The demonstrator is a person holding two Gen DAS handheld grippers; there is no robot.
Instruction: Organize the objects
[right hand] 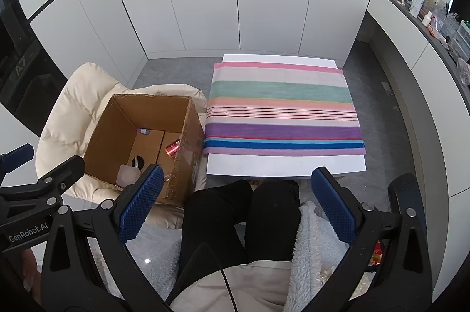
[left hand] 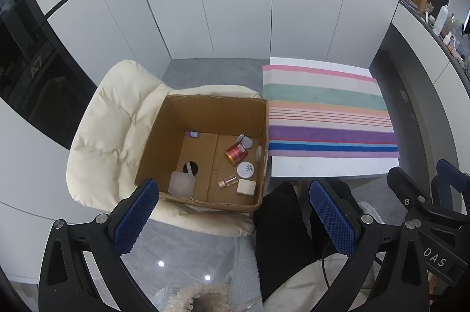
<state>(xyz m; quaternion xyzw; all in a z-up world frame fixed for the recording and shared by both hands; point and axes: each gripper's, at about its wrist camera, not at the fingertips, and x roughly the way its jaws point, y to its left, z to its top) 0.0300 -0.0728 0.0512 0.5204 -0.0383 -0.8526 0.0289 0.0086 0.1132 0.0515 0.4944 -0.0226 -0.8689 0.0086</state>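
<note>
Both the left tool and right tool hung spread and empty above the cardboard box of cosmetics.

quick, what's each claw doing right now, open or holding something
Left claw: open, holding nothing, raised above the cardboard box.
Right claw: open, holding nothing, above the person's lap.

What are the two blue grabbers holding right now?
Nothing. The left hand-held gripper and right hand-held gripper are both open and empty, above the brown cardboard box.
</note>
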